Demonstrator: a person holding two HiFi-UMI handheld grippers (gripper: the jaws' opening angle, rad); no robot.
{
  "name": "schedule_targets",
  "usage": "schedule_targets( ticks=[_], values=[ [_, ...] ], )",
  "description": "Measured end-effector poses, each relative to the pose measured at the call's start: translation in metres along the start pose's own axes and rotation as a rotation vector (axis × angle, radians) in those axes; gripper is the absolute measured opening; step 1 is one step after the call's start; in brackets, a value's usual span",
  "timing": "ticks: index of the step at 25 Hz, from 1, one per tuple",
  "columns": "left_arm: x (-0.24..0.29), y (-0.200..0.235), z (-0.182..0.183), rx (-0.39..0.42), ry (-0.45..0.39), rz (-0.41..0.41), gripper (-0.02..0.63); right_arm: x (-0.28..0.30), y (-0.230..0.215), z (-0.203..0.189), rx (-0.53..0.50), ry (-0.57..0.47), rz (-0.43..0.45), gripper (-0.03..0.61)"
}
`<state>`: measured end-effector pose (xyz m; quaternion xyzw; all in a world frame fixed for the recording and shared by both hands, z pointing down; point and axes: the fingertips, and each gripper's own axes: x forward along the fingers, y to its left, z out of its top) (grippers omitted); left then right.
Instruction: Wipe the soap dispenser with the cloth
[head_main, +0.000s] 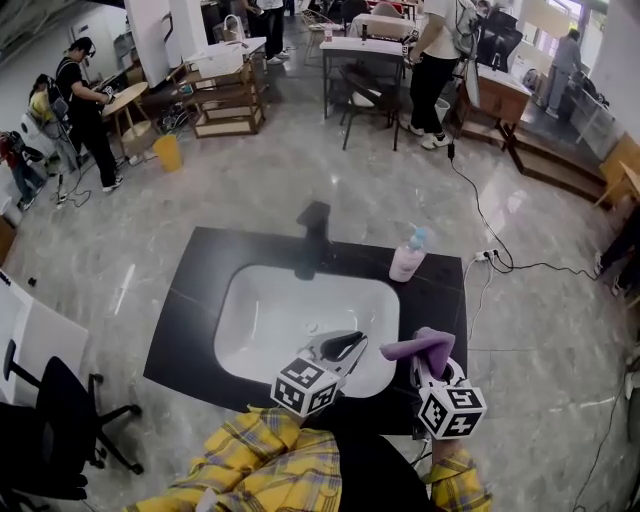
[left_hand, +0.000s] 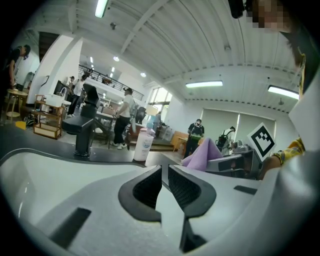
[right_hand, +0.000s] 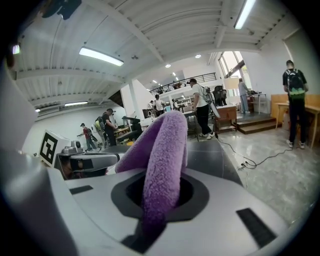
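The soap dispenser (head_main: 408, 258), a pale pink bottle with a blue pump, stands on the black counter (head_main: 200, 270) at the sink's far right corner; it also shows in the left gripper view (left_hand: 143, 144). My right gripper (head_main: 425, 362) hovers over the counter's near right part, shut on a purple cloth (head_main: 418, 346) that sticks up between its jaws (right_hand: 162, 165). My left gripper (head_main: 350, 347) hangs over the white basin's (head_main: 260, 320) near right side, shut with nothing between its jaws. Both grippers are well short of the bottle.
A black faucet (head_main: 314, 238) stands behind the basin. A cable and power strip (head_main: 487, 256) lie on the floor to the right. A black office chair (head_main: 60, 420) sits at the left. People, tables and shelves fill the far room.
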<state>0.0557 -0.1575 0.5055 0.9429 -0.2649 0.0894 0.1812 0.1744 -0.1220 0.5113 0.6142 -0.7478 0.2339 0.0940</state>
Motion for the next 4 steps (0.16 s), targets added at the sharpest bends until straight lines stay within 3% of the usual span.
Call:
schedule_targets(
  ticks=[4],
  values=[
    [0.0020, 0.0009, 0.0014, 0.000, -0.004, 0.006, 0.041, 0.0024, 0.0019, 0.0014, -0.024, 0.003, 0.000, 0.035]
  ],
)
